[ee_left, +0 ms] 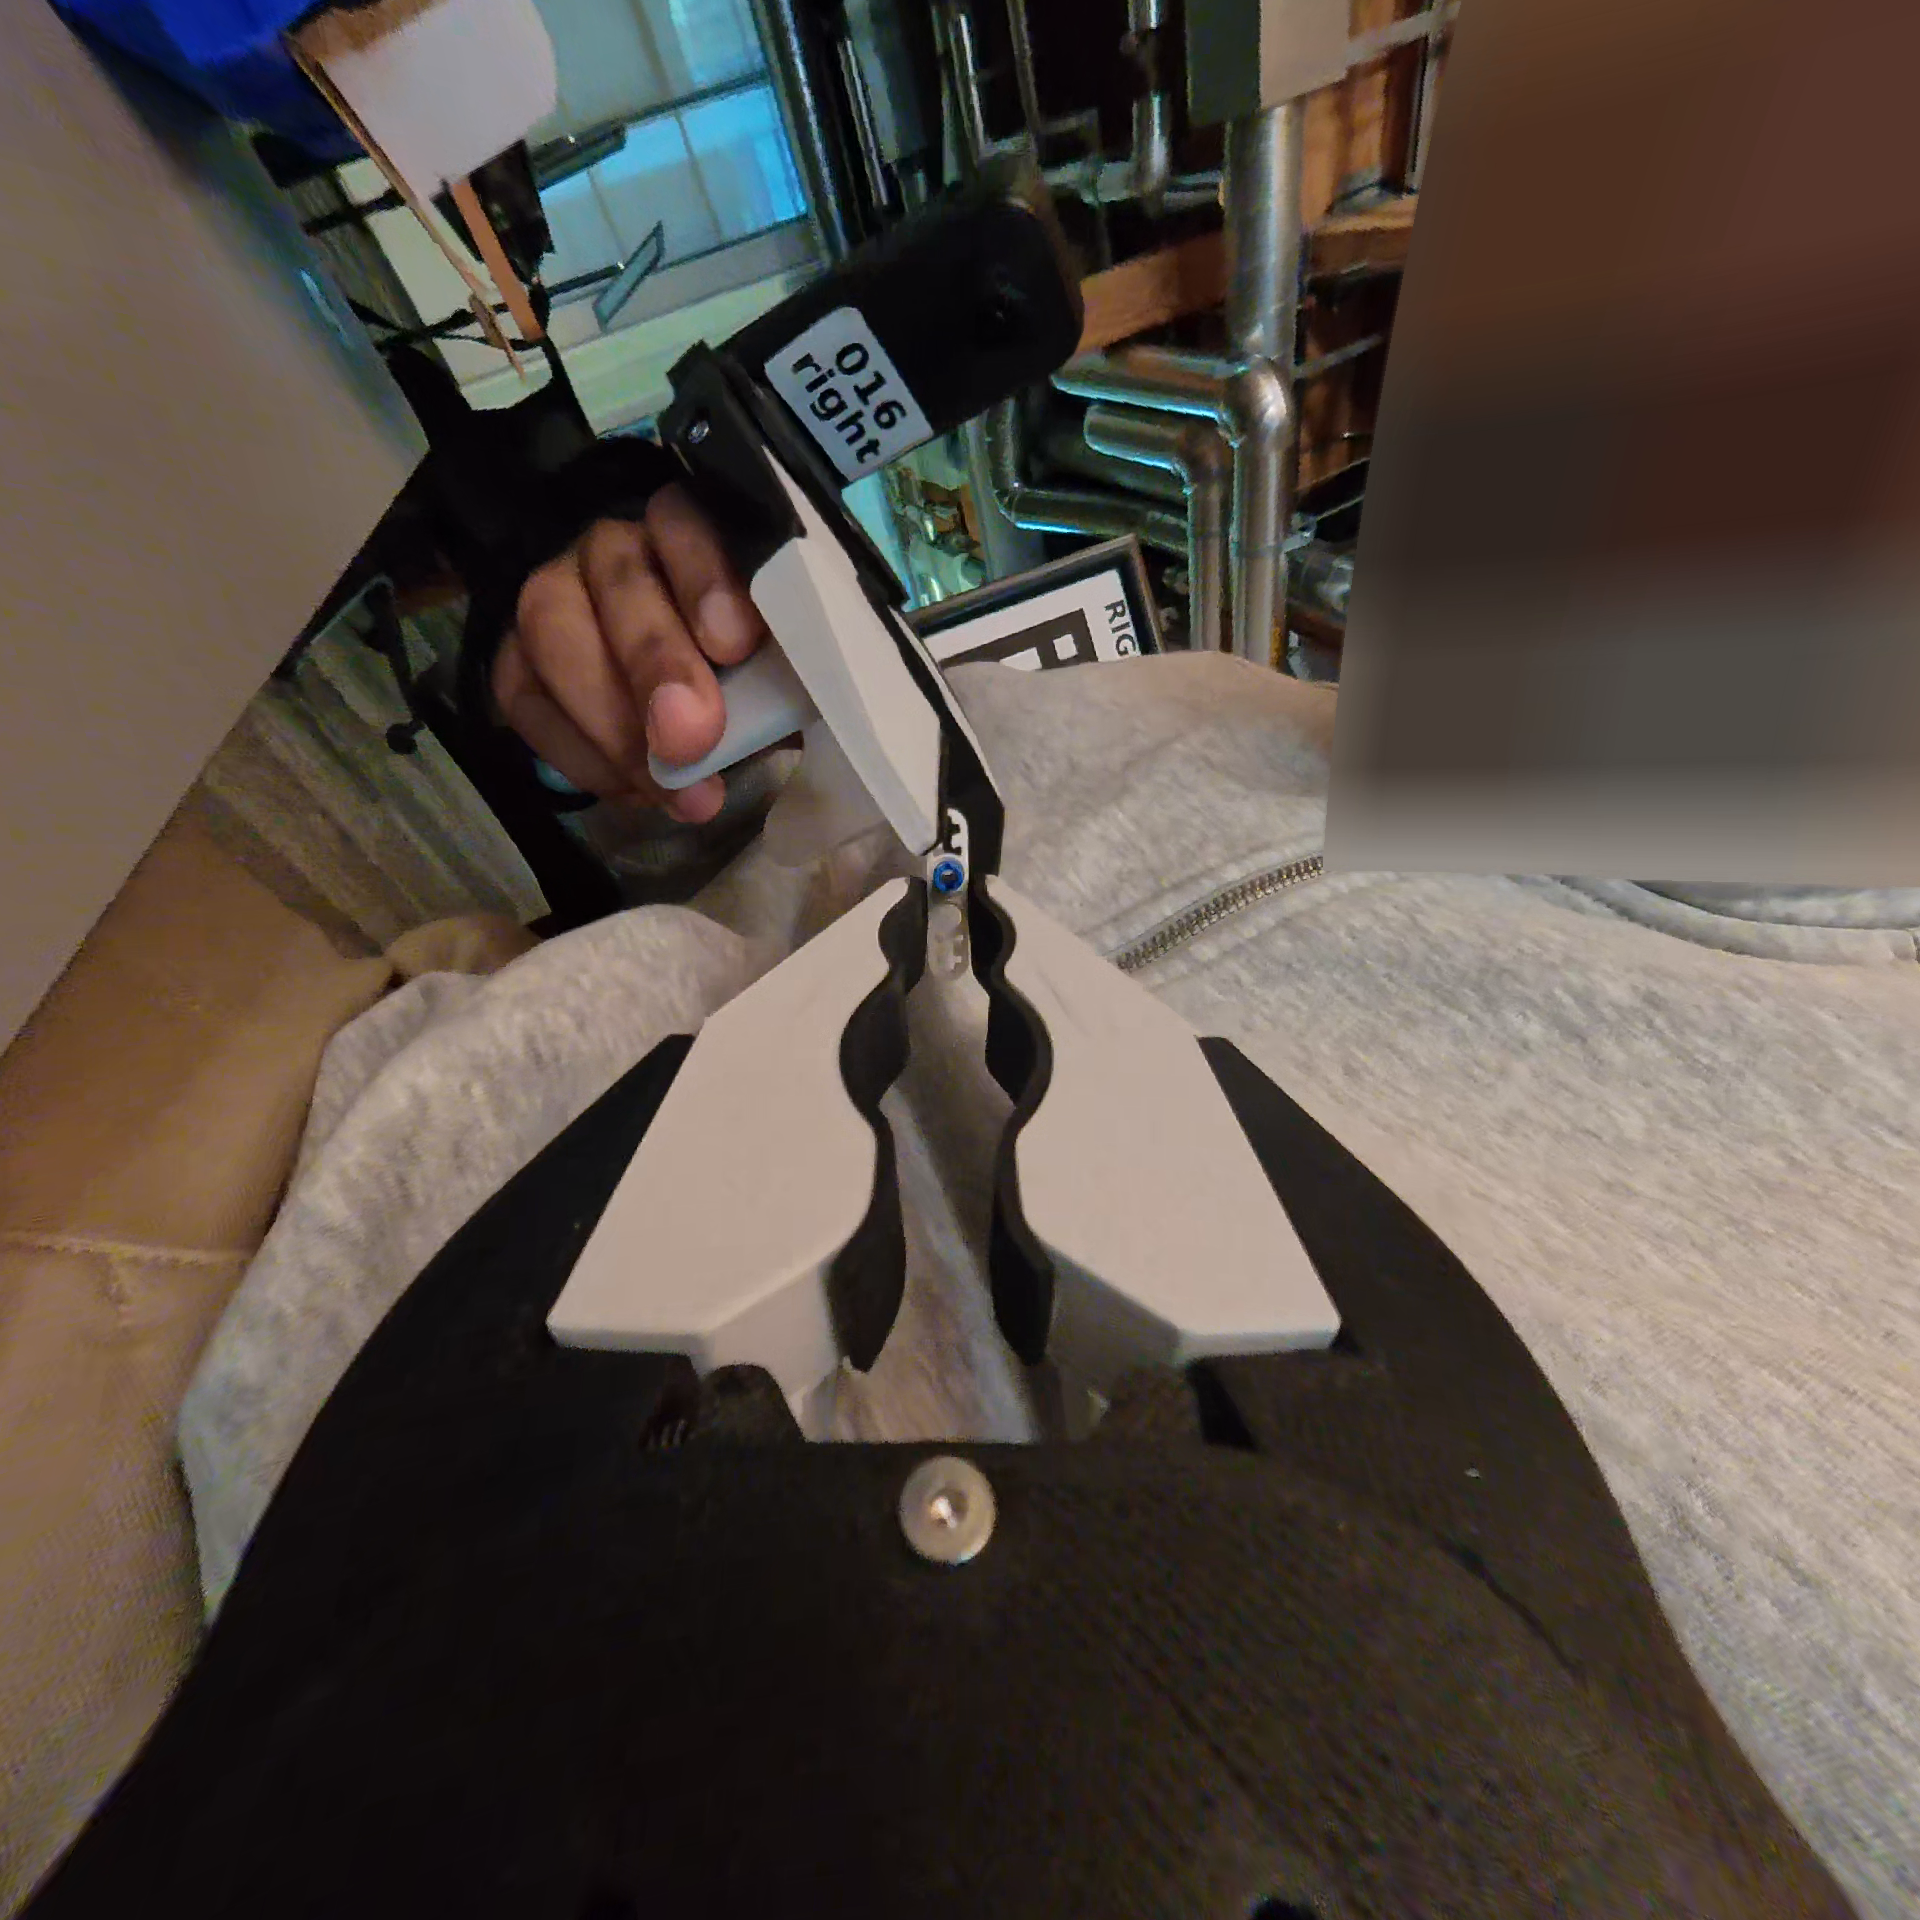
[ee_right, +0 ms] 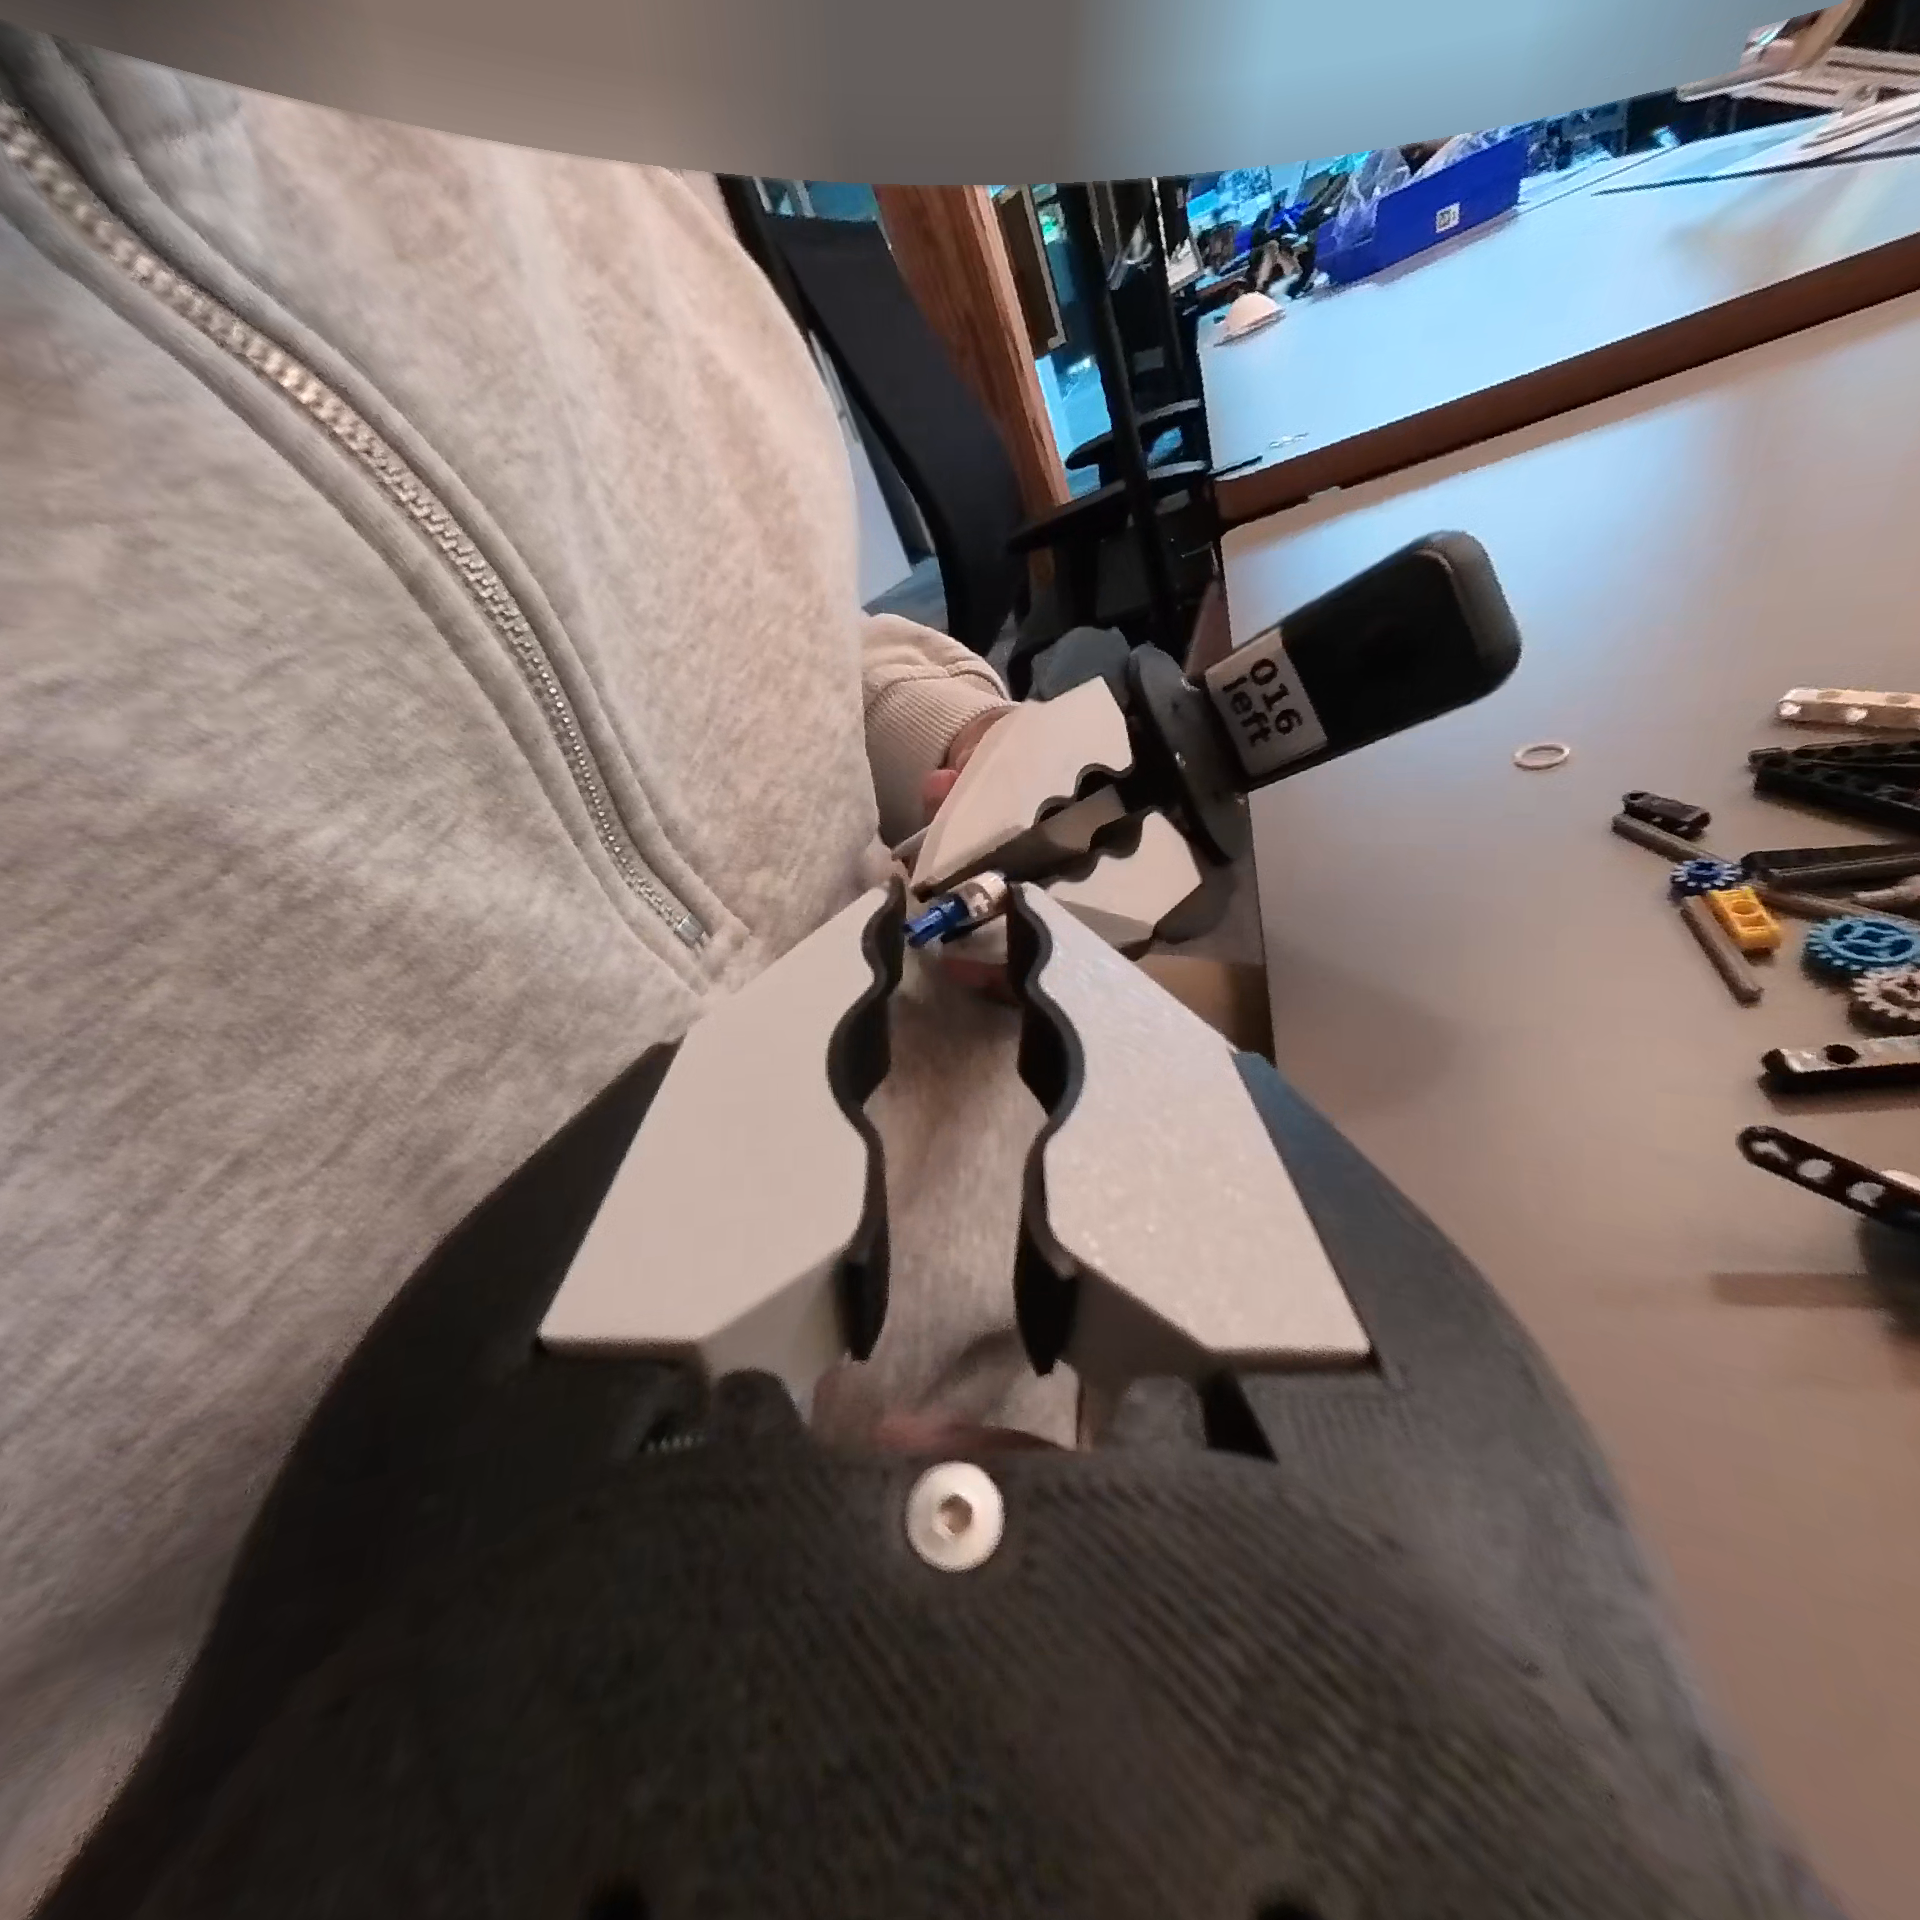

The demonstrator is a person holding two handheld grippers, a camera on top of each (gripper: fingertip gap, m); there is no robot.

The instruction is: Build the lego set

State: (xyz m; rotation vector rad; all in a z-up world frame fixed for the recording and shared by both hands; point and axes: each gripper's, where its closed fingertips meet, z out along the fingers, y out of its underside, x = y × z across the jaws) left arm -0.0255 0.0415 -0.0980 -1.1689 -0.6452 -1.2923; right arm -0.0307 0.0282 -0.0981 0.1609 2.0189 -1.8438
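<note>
Two tongs: met tip to tip at a small light-grey beam point(ee_left: 951, 925) with a blue pin point(ee_left: 944, 876).
Left tongs point(ee_left: 948, 914): narrow, pinching beam.
Right tongs point(ee_right: 951, 914): narrow, at blue pin; grip uncertain.
Progress: early; pin seated in beam, most pieces loose.
Loose parts point(ee_right: 1860, 945): gears, beams on worktop point(ee_right: 1507, 1091), well apart from beam.
Pose: both raised off worktop, near grey hoodie point(ee_right: 364, 727).

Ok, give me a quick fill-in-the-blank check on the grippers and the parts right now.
The pin sitting in the pale beam is ___.
The gripper shut on that beam is the ___ one.
The small brick beside the gears on the table is ___.
Missing words: blue; left; yellow.
</note>
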